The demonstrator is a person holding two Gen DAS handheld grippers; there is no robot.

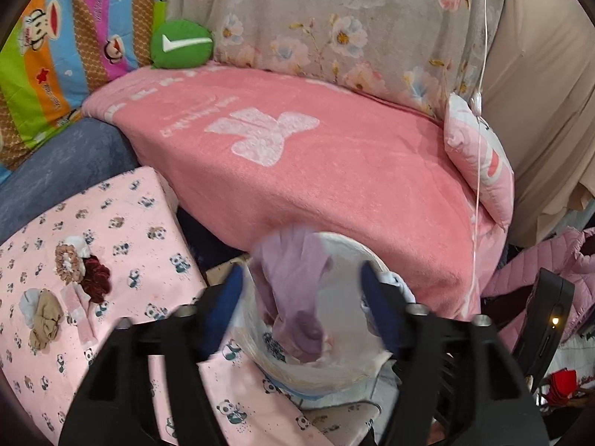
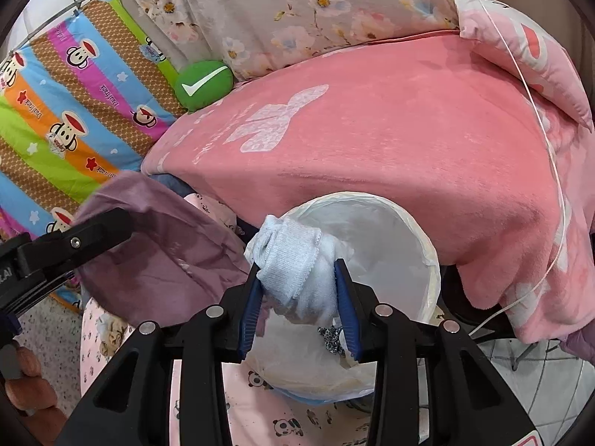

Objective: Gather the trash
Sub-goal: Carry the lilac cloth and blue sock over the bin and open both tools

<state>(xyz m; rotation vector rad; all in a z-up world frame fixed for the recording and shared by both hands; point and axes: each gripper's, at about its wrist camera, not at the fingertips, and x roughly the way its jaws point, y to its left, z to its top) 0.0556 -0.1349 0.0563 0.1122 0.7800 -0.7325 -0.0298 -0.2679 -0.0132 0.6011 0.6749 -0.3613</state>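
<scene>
Two views, taken in turn: from the left wrist, the left gripper [image 1: 301, 304] stands spread with nothing pressed between its pads, and a blurred purple cloth [image 1: 293, 290] hangs in the gap, right over the mouth of the white lined bin [image 1: 346, 368]. From the right wrist, the right gripper [image 2: 301, 301] pinches a pale blue sock [image 2: 293, 264] that sticks up and left of the jaws, just above the bin's [image 2: 427, 260] near rim. Judging by that, the bin's opening lies directly ahead and below, so the sock probably needs only a small carry forward.
</scene>
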